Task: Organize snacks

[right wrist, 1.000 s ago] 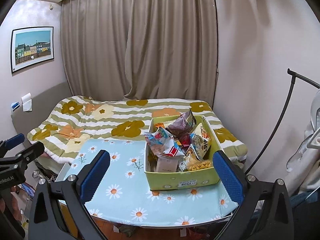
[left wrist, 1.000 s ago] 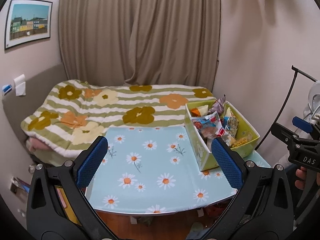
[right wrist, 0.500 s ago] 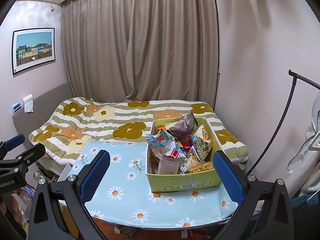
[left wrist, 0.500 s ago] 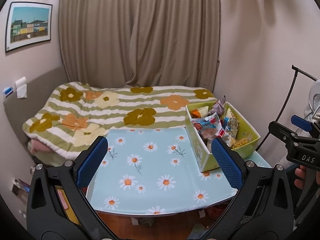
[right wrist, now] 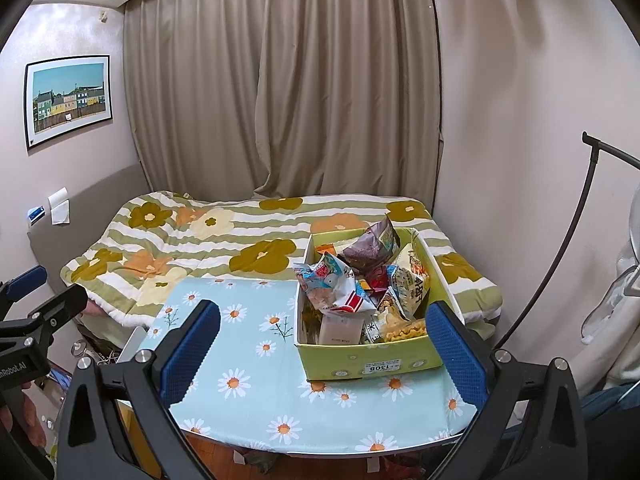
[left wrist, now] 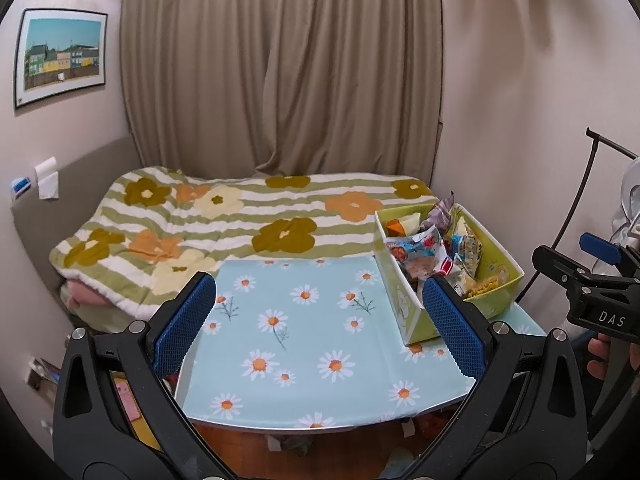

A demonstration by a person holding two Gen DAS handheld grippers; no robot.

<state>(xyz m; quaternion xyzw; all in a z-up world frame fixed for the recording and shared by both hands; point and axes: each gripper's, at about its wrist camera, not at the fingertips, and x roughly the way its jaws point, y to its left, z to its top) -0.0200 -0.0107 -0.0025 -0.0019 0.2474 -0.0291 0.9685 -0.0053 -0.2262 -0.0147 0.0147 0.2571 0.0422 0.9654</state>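
Snack box [right wrist: 372, 364] on table [right wrist: 256, 384], ahead of right gripper [right wrist: 320, 344], right of left gripper [left wrist: 316, 320]; both spread wide, empty.

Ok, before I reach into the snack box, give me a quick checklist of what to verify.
1. Left gripper open, holding nothing: ok.
2. Right gripper open, holding nothing: ok.
3. Green box sits fully on the table, near its right end: ok.
4. Snack packets piled above the rim, easy to reach: ok.
5. Bare daisy cloth left of the box for sorting: ok.
6. What lies at the bottom of the box: cannot tell.
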